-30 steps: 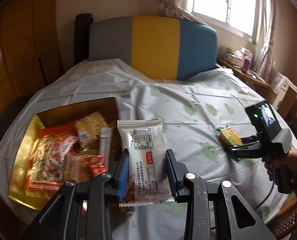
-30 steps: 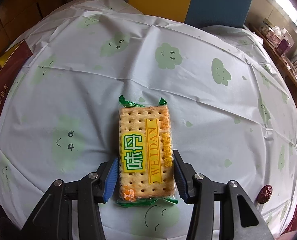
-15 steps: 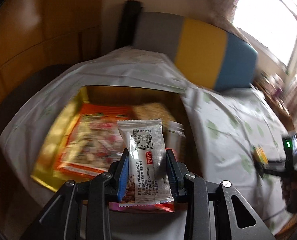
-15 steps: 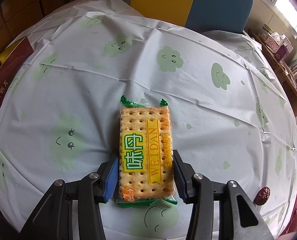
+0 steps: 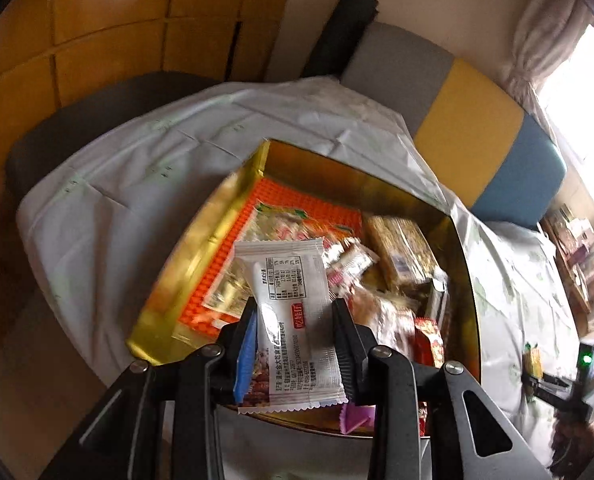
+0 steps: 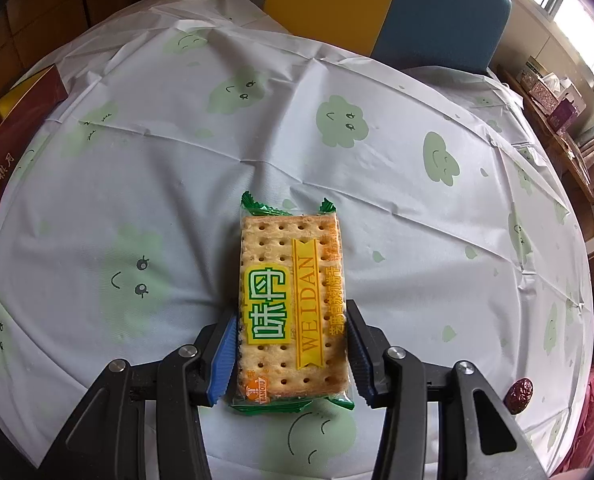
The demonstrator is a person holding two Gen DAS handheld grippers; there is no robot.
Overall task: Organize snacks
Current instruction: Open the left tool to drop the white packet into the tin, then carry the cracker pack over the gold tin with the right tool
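Note:
My left gripper (image 5: 293,320) is shut on a white snack packet (image 5: 293,312) and holds it above the gold box (image 5: 177,272), which holds several snacks, among them an orange bag (image 5: 297,216) and a cracker pack (image 5: 401,252). My right gripper (image 6: 291,336) is shut on a green and yellow cracker packet (image 6: 291,300) just over the white tablecloth (image 6: 177,160). The right gripper also shows small at the far right of the left wrist view (image 5: 537,376).
The gold box's dark red wall (image 6: 13,128) shows at the left edge of the right wrist view. A red date (image 6: 520,394) lies near the table's right edge. A grey, yellow and blue chair back (image 5: 477,132) stands behind the table. A cluttered shelf (image 6: 553,92) is far right.
My left gripper has swung left and moved over the gold box with the white packet. My right gripper has stayed nearly still with the cracker packet.

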